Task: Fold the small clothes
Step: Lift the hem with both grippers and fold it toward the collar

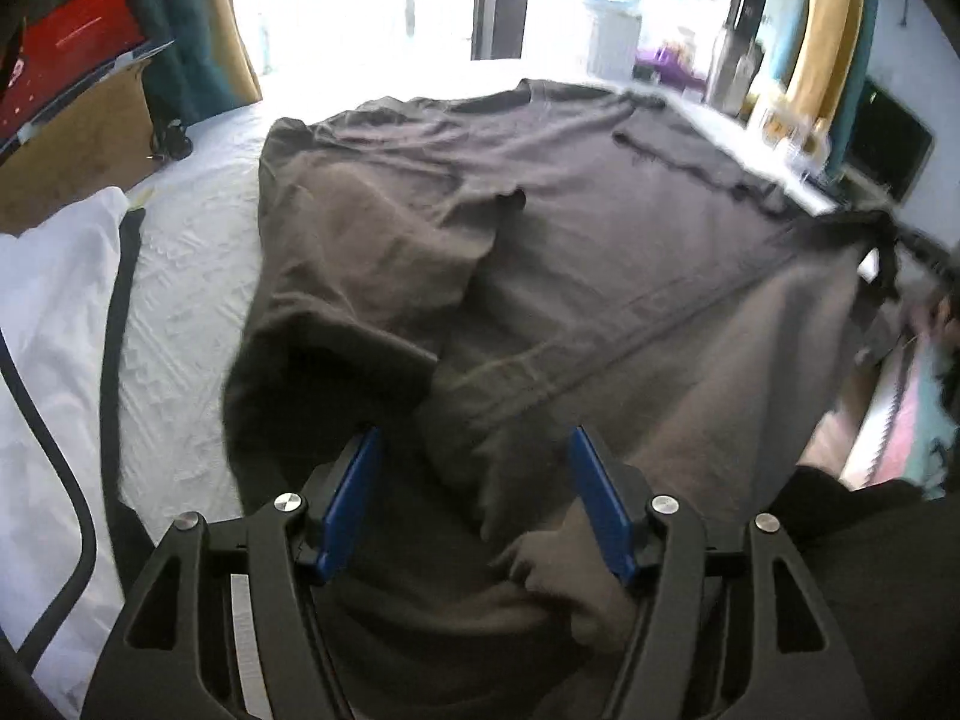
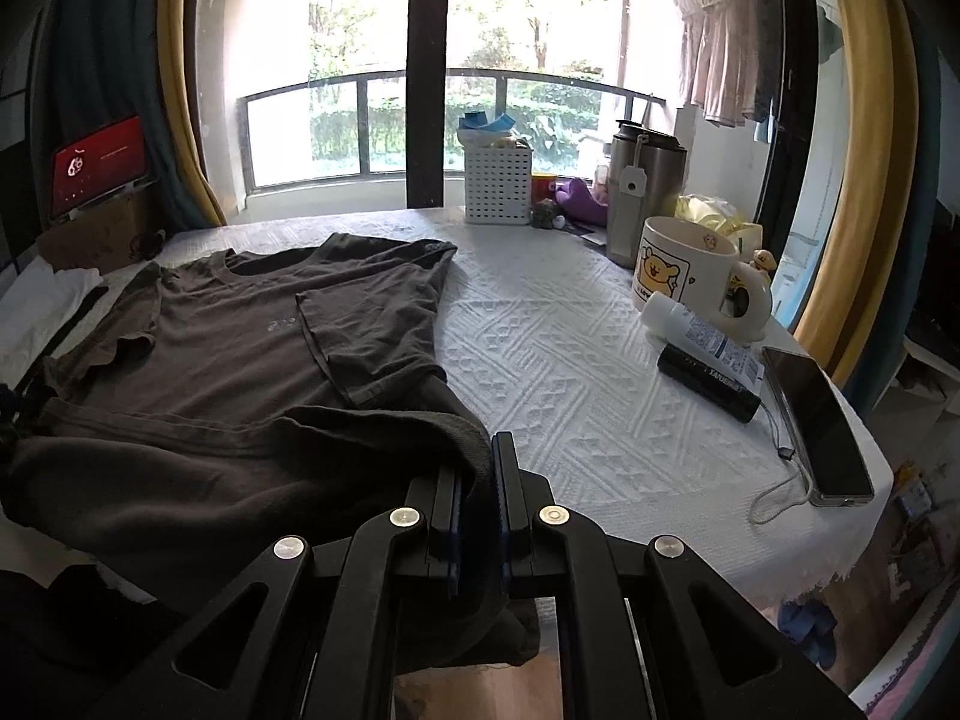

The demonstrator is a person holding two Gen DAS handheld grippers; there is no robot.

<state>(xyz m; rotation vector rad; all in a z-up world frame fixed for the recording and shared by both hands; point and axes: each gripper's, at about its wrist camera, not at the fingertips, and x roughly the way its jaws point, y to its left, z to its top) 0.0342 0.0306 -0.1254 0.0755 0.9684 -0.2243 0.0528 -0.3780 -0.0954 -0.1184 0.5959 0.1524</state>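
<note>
Left gripper [image 1: 474,501] tilted steeply down over shirt [image 1: 540,252] hem at near table [image 2: 576,360] edge, jaws apart, cloth bunched between but unpinched. Right gripper [image 2: 480,504] angled gently down, clamped on shirt's near corner.

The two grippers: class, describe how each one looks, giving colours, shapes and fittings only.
The left gripper has a black frame of angular arms with triangular cut-outs, round silver bolt heads at the pivots, and flat blue pads on its fingers. The right gripper has the same black frame, silver bolts and blue pads.
</note>
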